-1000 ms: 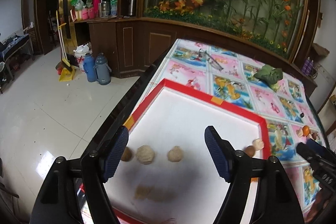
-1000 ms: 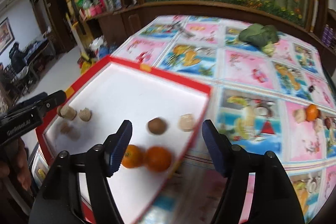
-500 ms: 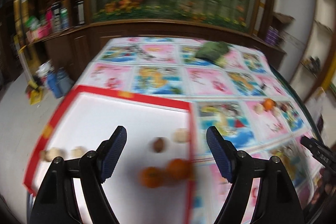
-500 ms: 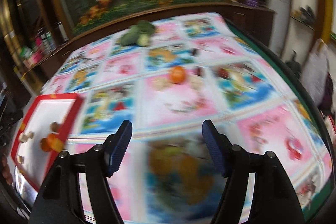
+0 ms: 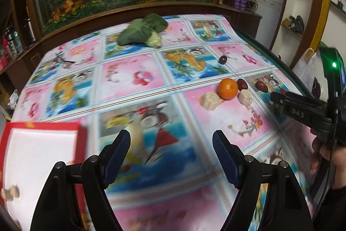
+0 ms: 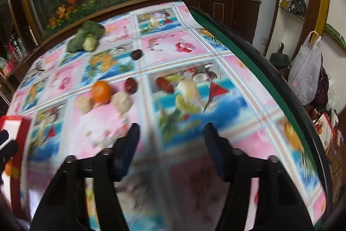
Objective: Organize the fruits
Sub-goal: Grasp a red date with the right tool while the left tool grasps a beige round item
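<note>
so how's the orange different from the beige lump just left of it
The orange is bright orange, round and smooth; the beige lump is pale, blocky and rough-edged. The orange looks taller and larger; the beige lump sits lower and nearer the camera. Both rest on the patterned tablecloth, touching or nearly so, outside the red tray.

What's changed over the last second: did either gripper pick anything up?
No. Both grippers swung away from the red tray toward the loose orange. The right gripper has been closing, empty; the left gripper is open, empty. The fruit hasn't moved.
</note>
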Demonstrator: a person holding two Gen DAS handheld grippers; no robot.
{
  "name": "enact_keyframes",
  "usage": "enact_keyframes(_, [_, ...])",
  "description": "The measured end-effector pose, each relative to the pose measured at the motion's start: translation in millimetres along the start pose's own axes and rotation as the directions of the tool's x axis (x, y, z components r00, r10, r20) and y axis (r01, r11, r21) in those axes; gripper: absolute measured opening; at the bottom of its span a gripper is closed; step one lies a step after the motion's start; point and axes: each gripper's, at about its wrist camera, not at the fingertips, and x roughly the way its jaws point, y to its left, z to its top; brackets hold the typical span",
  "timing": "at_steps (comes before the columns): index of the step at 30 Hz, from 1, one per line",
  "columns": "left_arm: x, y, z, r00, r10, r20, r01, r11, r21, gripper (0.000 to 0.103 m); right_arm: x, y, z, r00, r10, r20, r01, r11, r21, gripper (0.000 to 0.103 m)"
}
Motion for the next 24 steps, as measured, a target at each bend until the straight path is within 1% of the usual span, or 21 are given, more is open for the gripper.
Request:
enact_keyframes(3, [17, -10, 8, 1.0, -0.004, 0.003, 0.004, 1.0, 0.018, 0.078, 18, 1, 17, 1.0, -0.012, 0.004, 0.012, 0.999, -0.042, 0.048])
enact_keyframes(8, [43, -22, 18, 1.0, -0.007, -0.018, 0.008, 0.999, 0.037, 0.078, 41, 7, 35, 1.0, -0.003, -0.005, 0.002, 0.995, -0.102, 0.044])
enact_keyframes(10, [51, -27, 20, 1.0, -0.002, -0.021, 0.003, 0.999, 0.046, 0.076, 51, 9, 40, 1.0, 0.007, -0.017, -0.009, 0.993, -0.115, 0.039])
enact_keyframes(11, [56, -29, 21, 1.0, -0.006, -0.027, 0.008, 0.999, 0.052, 0.073, 56, 10, 41, 0.999, 0.014, -0.03, -0.018, 0.992, -0.122, 0.034])
enact_keyframes(12, [61, -31, 22, 0.999, -0.009, -0.036, 0.011, 0.998, 0.057, 0.068, 57, 12, 41, 1.0, 0.01, -0.026, -0.013, 0.99, -0.137, 0.03])
enact_keyframes(13, [65, -33, 23, 0.999, -0.01, -0.045, 0.013, 0.998, 0.062, 0.066, 57, 14, 41, 1.0, 0.009, -0.03, -0.014, 0.988, -0.152, 0.028])
enact_keyframes(14, [69, -34, 24, 0.999, -0.007, -0.05, 0.01, 0.998, 0.063, 0.065, 56, 15, 41, 0.999, 0.015, -0.032, -0.019, 0.988, -0.155, 0.018])
enact_keyframes(16, [72, -37, 28, 0.999, -0.012, -0.046, 0.015, 0.998, 0.057, 0.065, 55, 14, 40, 0.999, 0.016, -0.033, -0.02, 0.989, -0.149, 0.018])
enact_keyframes(18, [75, -41, 31, 0.999, -0.014, -0.044, 0.017, 0.998, 0.064, 0.056, 53, 10, 38, 0.999, 0.026, -0.031, -0.03, 0.99, -0.135, 0.018])
enact_keyframes(23, [76, -45, 32, 0.999, -0.028, -0.041, 0.031, 0.997, 0.072, 0.049, 47, 8, 33, 0.999, 0.04, -0.033, -0.044, 0.991, -0.124, 0.018])
enact_keyframes(24, [76, -45, 33, 0.999, -0.028, -0.039, 0.031, 0.997, 0.076, 0.036, 47, 9, 32, 0.999, 0.042, -0.033, -0.045, 0.991, -0.122, 0.018])
